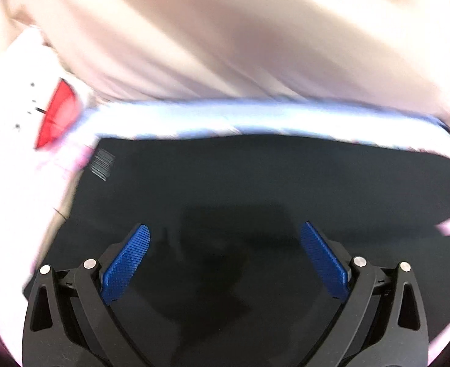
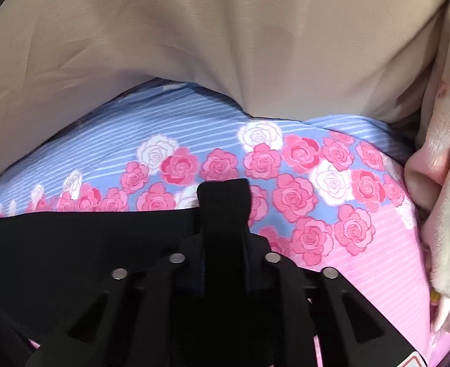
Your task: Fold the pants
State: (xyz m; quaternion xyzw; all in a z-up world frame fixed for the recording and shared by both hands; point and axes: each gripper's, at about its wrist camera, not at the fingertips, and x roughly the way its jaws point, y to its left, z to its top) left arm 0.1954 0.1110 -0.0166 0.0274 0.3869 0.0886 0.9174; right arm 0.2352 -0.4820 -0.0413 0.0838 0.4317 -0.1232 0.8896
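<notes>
The black pants [image 1: 255, 189] lay spread flat on a bed sheet [image 2: 377, 263] printed with pink and white roses over blue and pink stripes; a beige blanket [image 2: 225, 46] was heaped along the far side of the sheet, and a paler fold of it hung at the right edge of the right wrist view. The left gripper [image 1: 225, 257] hovered over the middle of the dark cloth with its blue pads [image 1: 127, 263] spread wide apart and nothing between them; the view was blurred, and a red and white shape [image 1: 56, 113] showed at the far left, too smeared to identify. The right gripper [image 2: 225, 202] stood at the far edge of the pants [image 2: 72, 244], its fingers pressed together and pinching a tuft of the black fabric that rose upright between them, above the roses.
</notes>
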